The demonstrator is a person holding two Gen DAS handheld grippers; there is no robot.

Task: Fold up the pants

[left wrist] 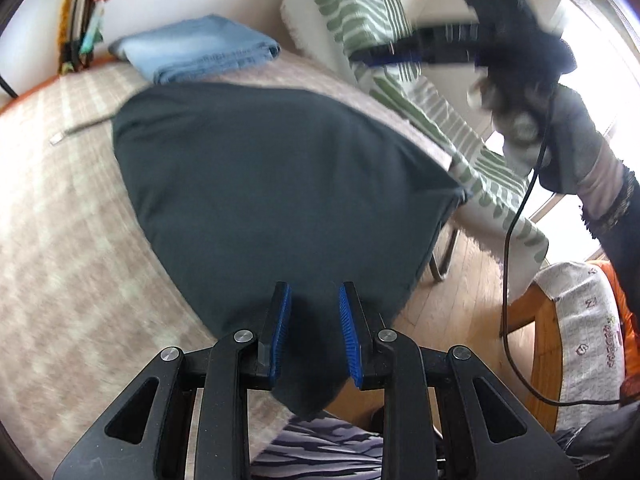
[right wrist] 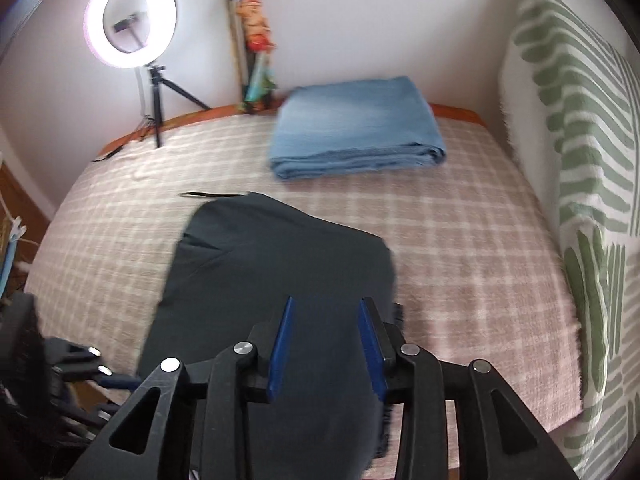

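The dark pants (right wrist: 276,280) lie on the checked bed cover (right wrist: 460,248), near edge overhanging. Left gripper (left wrist: 314,304) and right gripper (right wrist: 326,312) hover open, holding nothing. Likely step: regrasping edges for another fold.

You work in home bedroom: checked bedspread (right wrist: 460,248) on bed, wood floor (left wrist: 460,300), ring light (right wrist: 130,20) by wall.

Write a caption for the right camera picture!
Open right gripper above dark pants on the checked bed, folded jeans behind.
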